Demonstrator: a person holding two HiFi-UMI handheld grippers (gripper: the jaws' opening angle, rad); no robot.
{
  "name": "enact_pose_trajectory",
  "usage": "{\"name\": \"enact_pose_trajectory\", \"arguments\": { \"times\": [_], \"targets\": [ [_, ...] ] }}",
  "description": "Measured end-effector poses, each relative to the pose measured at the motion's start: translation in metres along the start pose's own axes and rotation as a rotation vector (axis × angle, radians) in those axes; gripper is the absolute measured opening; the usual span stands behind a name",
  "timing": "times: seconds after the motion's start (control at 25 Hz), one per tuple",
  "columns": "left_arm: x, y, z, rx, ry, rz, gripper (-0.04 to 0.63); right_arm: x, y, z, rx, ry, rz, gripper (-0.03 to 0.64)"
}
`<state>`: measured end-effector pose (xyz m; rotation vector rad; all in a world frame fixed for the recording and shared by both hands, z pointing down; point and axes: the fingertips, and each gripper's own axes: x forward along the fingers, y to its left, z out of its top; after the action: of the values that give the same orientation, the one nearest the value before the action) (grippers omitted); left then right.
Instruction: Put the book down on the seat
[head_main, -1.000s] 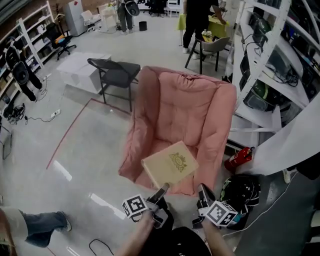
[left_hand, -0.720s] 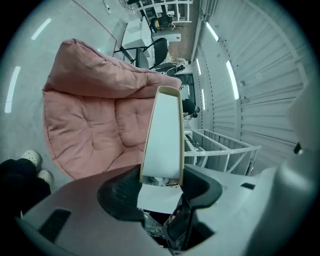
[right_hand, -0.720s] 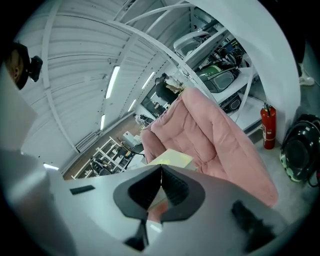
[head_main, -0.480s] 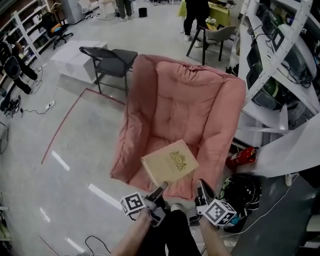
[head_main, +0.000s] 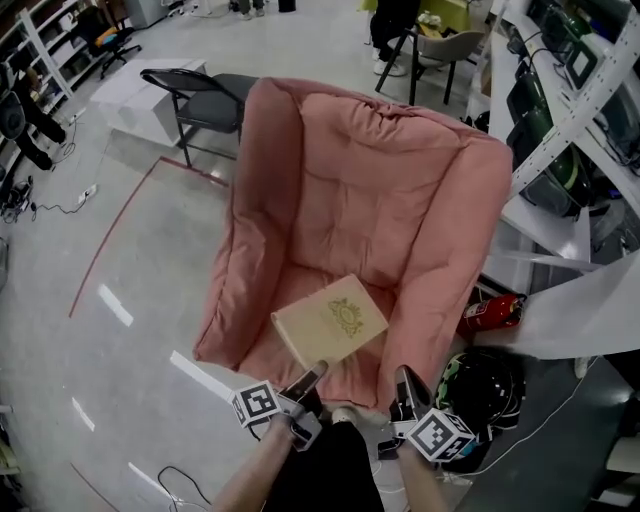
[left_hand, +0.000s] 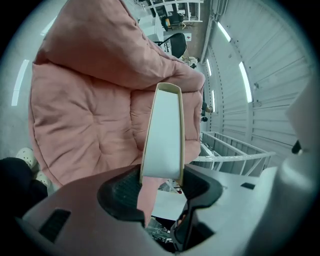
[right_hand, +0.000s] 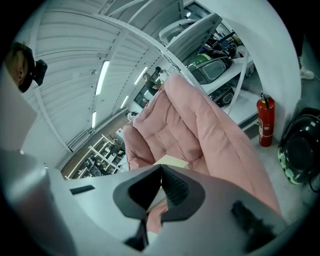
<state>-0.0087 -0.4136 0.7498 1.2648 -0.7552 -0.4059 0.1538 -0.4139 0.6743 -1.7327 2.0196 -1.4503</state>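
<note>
A tan book (head_main: 330, 320) with a gold emblem on its cover hangs flat over the front of the pink padded chair's seat (head_main: 283, 297). My left gripper (head_main: 311, 374) is shut on the book's near edge. In the left gripper view the book (left_hand: 162, 132) stands edge-on between the pads of my left gripper (left_hand: 160, 181), with the pink cushion (left_hand: 85, 115) behind it. My right gripper (head_main: 403, 384) is to the right of the book, near the chair's front right edge, shut and empty. In the right gripper view the jaws of my right gripper (right_hand: 161, 179) meet, and the book's corner (right_hand: 170, 161) shows beyond them.
A red fire extinguisher (head_main: 490, 312) and a dark helmet-like object (head_main: 487, 385) lie on the floor right of the chair. White shelving (head_main: 570, 100) runs along the right. A black folding chair (head_main: 195, 95) stands behind the pink chair on the left. Grey floor lies to the left.
Both grippers and the book have come down and closer to the pink chair, which now fills more of the head view. The left grip on the book is unchanged.
</note>
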Motion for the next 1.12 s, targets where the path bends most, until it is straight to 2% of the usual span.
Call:
{"name": "enact_pose_trajectory", "arguments": {
  "times": [0.2,0.4,0.56,0.92,1.12],
  "targets": [
    [0.026,0.030,0.004,0.008,0.029,0.015,0.236,0.013,-0.022,-0.008,0.008,-0.002,-0.013,0.012],
    [0.056,0.057,0.005,0.009,0.042,0.002,0.236,0.023,-0.044,-0.029,0.014,0.038,-0.015,0.012],
    [0.070,0.077,0.006,0.005,0.045,0.020,0.236,0.025,-0.056,-0.045,0.020,0.065,-0.019,0.012],
    [0.080,0.104,0.021,-0.043,-0.019,0.026,0.238,0.026,-0.084,-0.058,0.052,0.052,-0.053,0.012],
    [0.077,0.107,0.025,0.032,-0.026,0.095,0.256,0.026,-0.078,-0.062,0.051,0.059,-0.046,0.012]
  ]
}}
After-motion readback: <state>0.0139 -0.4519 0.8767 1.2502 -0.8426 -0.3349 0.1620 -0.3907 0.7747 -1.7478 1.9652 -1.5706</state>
